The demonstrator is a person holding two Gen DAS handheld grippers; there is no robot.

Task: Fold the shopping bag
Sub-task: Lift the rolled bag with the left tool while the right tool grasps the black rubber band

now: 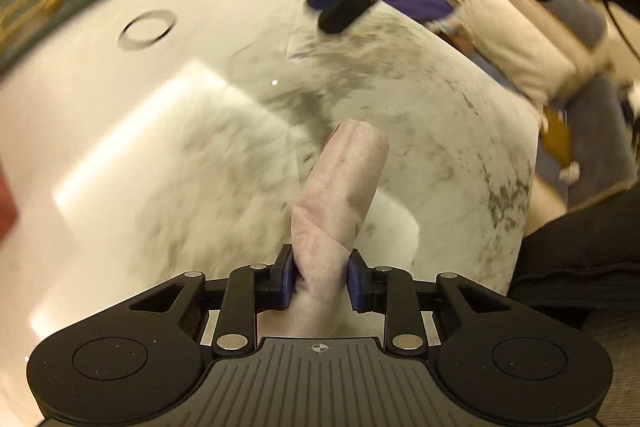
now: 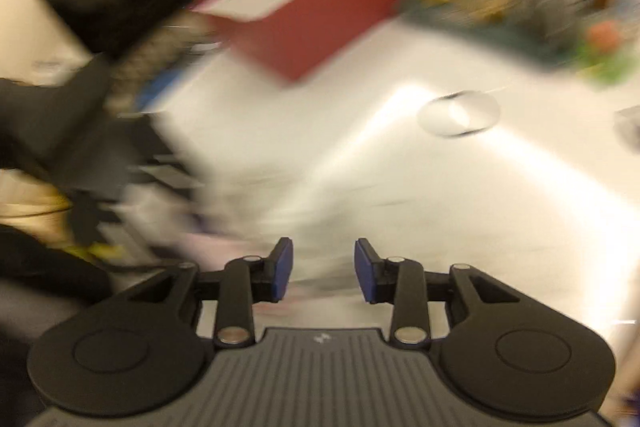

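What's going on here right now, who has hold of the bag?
A person is folding a shopping bag on a white table, with a handheld tool in each hand. The left tool is clamped on a pale strap-like handle of the bag, lifted off the grey-speckled body. The right tool stands open with nothing between its pads; the left wrist view shows it above the bag's far edge. Both views are motion-blurred.

Soft matt cloth shopping bag strap (image 1: 340, 187); glossy smooth white table (image 1: 100, 107); matt black plastic left gripper (image 1: 318, 281).
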